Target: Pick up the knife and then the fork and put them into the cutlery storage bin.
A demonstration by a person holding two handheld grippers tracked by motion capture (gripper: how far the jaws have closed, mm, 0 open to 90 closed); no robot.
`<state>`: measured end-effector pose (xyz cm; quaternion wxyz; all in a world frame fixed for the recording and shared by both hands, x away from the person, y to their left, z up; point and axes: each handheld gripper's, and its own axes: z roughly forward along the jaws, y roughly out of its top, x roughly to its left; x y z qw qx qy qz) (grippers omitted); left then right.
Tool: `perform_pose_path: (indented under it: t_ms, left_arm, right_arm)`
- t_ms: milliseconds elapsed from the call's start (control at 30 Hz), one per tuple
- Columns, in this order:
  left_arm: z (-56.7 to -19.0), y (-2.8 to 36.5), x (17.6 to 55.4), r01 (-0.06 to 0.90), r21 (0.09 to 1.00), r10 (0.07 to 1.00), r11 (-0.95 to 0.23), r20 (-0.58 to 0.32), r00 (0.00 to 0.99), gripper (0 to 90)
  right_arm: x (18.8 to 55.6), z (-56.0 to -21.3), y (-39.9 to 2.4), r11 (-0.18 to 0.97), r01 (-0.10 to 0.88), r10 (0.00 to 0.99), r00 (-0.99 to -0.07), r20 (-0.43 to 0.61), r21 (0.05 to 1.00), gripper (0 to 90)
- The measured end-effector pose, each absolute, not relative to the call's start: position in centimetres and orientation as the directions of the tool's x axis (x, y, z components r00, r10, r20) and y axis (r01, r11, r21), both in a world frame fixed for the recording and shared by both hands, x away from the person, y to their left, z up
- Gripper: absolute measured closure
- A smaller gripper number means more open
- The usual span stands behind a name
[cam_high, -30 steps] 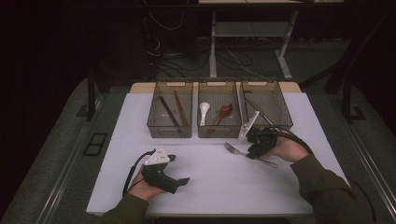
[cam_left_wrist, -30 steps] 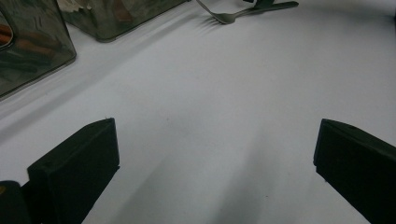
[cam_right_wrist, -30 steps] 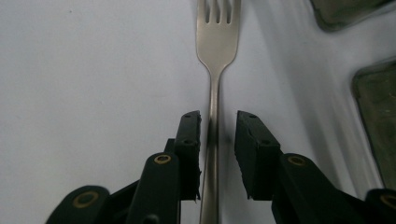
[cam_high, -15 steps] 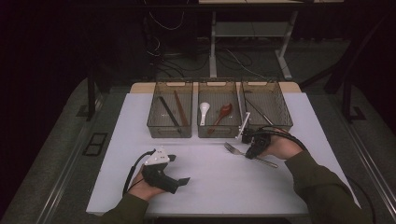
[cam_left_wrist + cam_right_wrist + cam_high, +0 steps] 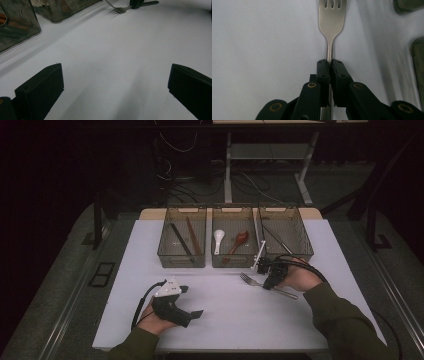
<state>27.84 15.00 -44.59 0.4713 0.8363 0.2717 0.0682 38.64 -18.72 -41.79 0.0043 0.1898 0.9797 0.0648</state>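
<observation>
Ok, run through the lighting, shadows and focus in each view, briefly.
High view: the white table top is lit while the room behind is nearly black; the three smoky clear plastic bins look dim. Left gripper view: soft shadows streak the table, and the near black jaws are slightly blurred. Right gripper view: the right gripper, shut on the shiny metal fork, is sharp; the fork's tines are cropped.

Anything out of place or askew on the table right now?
Only the fork: it lies loose on the white table in front of the three bins, while the other utensils sit inside them. The right gripper has just closed on its neck. Nothing looks spilled or damaged.
</observation>
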Motion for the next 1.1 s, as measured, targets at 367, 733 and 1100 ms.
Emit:
perform_pose_path:
  t_ms: [367, 733, 1100]
  left_arm:
    - [-44.6, 15.0, 27.9, 0.391, 0.824, 0.520, -0.409, -0.141, 0.842, 0.0]
    - [-44.6, 15.1, 27.9, 0.392, 0.826, 0.521, -0.406, -0.143, 0.841, 0.0]
    - [-44.5, 15.1, 27.8, 0.388, 0.824, 0.519, -0.413, -0.138, 0.844, 0.0]
  right_arm:
    - [38.5, -40.6, -20.8, 0.865, 0.432, 0.431, -0.900, 0.063, 0.257, 84.9]
    - [37.9, -39.2, -23.9, 0.760, 0.460, 0.477, -0.875, 0.087, 0.459, 85.0]
    - [37.6, -38.0, -26.3, 0.636, 0.499, 0.538, -0.834, 0.125, 0.589, 85.0]
